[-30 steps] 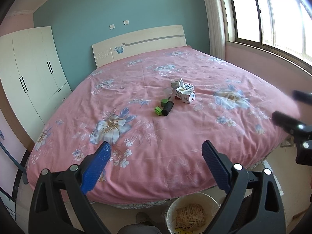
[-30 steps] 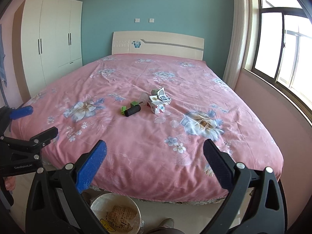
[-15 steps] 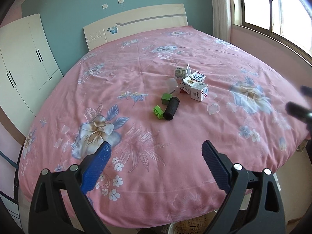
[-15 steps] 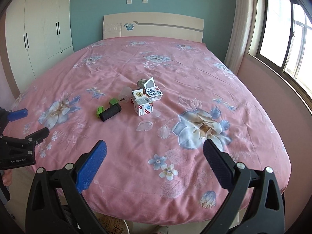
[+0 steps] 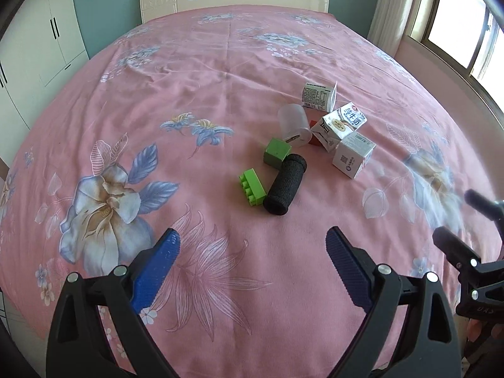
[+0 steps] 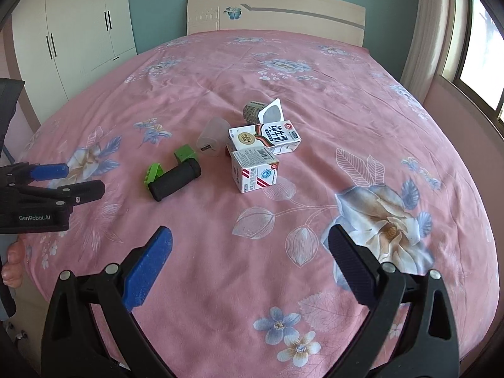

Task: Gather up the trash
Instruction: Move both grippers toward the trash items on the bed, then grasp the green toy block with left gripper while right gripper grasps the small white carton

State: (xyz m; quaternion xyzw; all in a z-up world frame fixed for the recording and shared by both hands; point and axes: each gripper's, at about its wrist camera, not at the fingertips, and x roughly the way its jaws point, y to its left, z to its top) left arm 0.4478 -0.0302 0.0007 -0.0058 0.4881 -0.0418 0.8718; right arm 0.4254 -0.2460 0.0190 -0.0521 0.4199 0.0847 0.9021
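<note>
The left gripper [image 5: 252, 245] was wide open and held nothing. The trash sat in a little pile on the pink bed [image 5: 157, 78], at about 12 o'clock from it. From the left lay a green block [image 5: 251, 187], a black foam roll [image 5: 285, 184], a clear cup [image 5: 294, 124] on its side (what was in it was hard to make out), then milk cartons [image 5: 341, 124]. A red thing peeked from behind them. The right gripper [image 6: 250, 252] was wide open too, holding nothing, with the pile at 11 o'clock.
</note>
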